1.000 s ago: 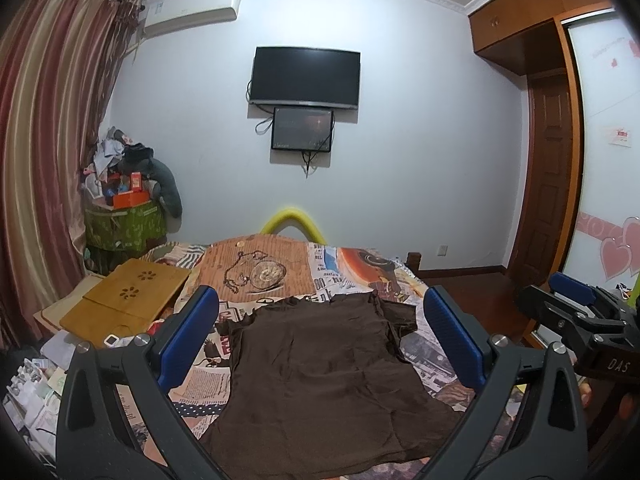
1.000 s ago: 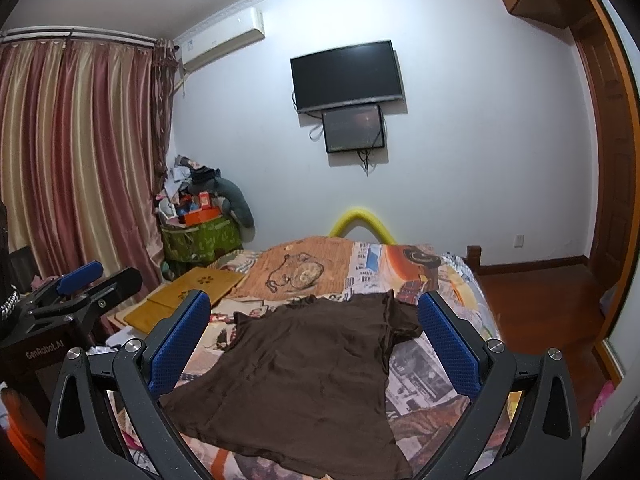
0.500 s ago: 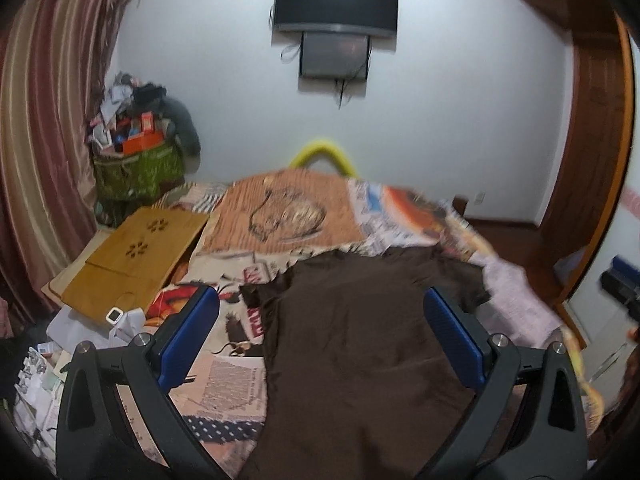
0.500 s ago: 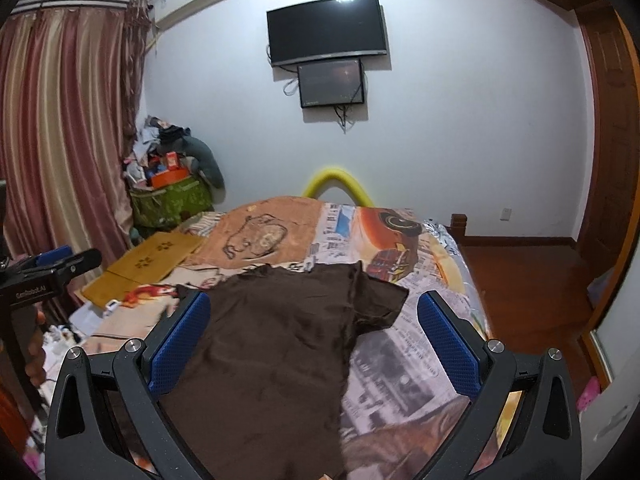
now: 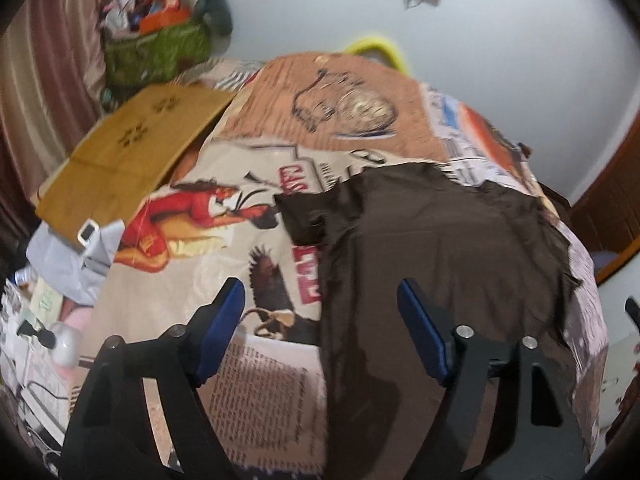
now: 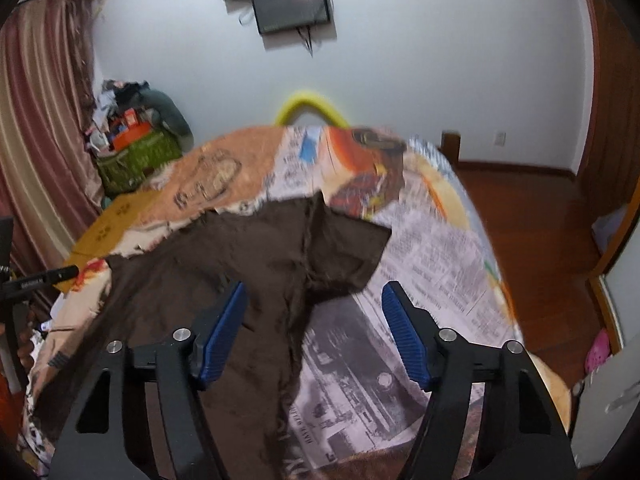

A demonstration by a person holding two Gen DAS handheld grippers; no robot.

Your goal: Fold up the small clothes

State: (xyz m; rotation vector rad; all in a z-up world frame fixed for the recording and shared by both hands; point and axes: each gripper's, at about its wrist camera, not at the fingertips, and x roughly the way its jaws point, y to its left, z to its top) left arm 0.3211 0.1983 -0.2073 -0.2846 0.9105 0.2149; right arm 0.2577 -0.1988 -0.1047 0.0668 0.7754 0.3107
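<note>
One brown shirt [image 5: 432, 248] lies on one bed [image 5: 248, 392], with two short sleeves showing, one left and one right. Two grippers appear, the left gripper [image 5: 320, 332] and the right gripper [image 6: 314, 332], each with two blue pads. Far on the wall hang two screens [image 6: 294, 0]. One wooden board [image 5: 132, 152] sits left, one green basket [image 5: 156, 56] beyond.

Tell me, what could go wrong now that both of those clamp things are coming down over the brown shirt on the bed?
Both the left gripper and the right gripper are open over the brown shirt, each straddling a side edge.
1. Closing there might also pinch the printed bedspread underneath.
2. The right sleeve lies creased, so a fold could trap wrinkles.
3. Both views are blurred by motion; a hurried grab might miss the edge.
</note>
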